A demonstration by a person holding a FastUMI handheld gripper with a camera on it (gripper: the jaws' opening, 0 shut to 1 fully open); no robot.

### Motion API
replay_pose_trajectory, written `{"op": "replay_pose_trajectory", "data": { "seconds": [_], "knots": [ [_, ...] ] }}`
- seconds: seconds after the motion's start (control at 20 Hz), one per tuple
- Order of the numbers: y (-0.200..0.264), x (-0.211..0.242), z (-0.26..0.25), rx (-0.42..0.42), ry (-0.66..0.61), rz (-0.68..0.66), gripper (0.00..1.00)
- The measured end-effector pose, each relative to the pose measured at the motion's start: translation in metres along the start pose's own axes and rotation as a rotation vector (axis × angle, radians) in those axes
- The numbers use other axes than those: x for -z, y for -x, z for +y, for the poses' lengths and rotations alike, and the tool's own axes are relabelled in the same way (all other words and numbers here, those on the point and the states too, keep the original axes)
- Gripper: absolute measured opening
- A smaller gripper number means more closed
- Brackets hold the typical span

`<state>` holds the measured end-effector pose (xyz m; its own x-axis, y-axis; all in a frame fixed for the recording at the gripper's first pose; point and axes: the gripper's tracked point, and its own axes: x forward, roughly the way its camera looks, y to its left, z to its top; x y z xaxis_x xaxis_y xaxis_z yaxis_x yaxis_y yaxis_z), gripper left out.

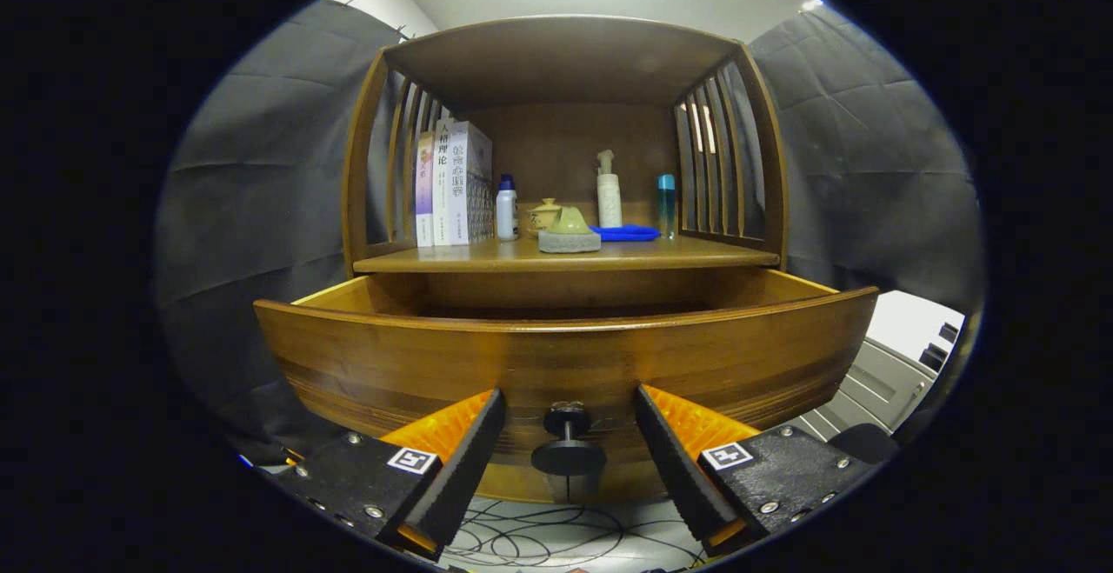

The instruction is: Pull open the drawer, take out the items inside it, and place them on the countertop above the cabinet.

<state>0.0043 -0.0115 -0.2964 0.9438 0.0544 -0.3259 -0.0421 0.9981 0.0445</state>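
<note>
The drawer (565, 356) stood pulled out at frame centre, below the desk (565, 257); the tool (567, 434) gaped open at lower centre, its fingers flanking the knob (567, 447) without touching; pulling seemed done; next, likely reaching inside, contents hidden.

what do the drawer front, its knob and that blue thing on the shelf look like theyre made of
Drawer front: wood, glossy varnish, visible grain bands and sheen. Knob, between the open gripper fingers: dark, smooth, probably metal or plastic; cannot tell which. Blue thing: likely folded cloth, flat and matte.
</note>
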Motion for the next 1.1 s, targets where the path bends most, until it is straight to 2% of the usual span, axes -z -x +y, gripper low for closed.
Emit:
{"op": "replay_pose_trajectory", "data": {
  "seconds": [0.2, 1.1],
  "knots": [
    [-0.028, -0.003, 0.002, 0.003, -0.041, -0.005, 0.95],
    [-0.126, -0.01, 0.003, 0.014, -0.016, -0.012, 0.96]
  ]
}}
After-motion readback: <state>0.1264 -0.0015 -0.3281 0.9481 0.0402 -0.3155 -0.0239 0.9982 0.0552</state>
